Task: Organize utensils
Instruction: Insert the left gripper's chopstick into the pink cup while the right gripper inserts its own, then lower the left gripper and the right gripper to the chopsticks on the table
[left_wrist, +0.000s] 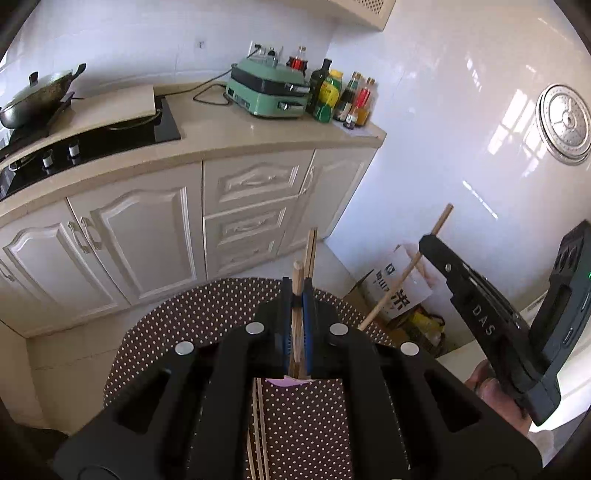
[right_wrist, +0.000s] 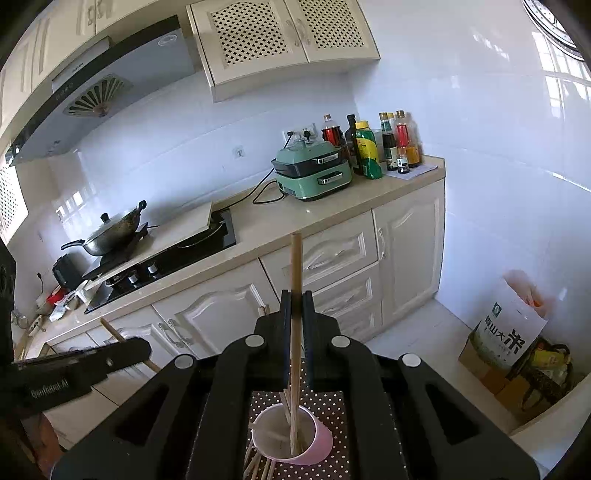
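Note:
My left gripper (left_wrist: 297, 291) is shut on wooden chopsticks (left_wrist: 297, 275) that stick up past its fingers, above the brown polka-dot tablecloth (left_wrist: 177, 332). A sliver of the pink cup (left_wrist: 285, 382) shows under it. More chopsticks (left_wrist: 258, 424) lie on the cloth. My right gripper (right_wrist: 297, 299) is shut on one long chopstick (right_wrist: 295, 258) whose lower end stands inside the pink cup (right_wrist: 319, 441), beside other sticks in it. From the left wrist camera, the right gripper (left_wrist: 430, 240) is off to the right with its chopstick (left_wrist: 399, 284) slanting. The left gripper (right_wrist: 142, 347) shows at the left edge of the right wrist view.
Beyond the table runs a counter (left_wrist: 229, 140) over white cabinets, bearing a stove with a wok (left_wrist: 37, 96), a green cooker (left_wrist: 269, 92) and several bottles (left_wrist: 343, 96). A rice bag (right_wrist: 509, 328) and a cardboard box stand on the floor in the right corner.

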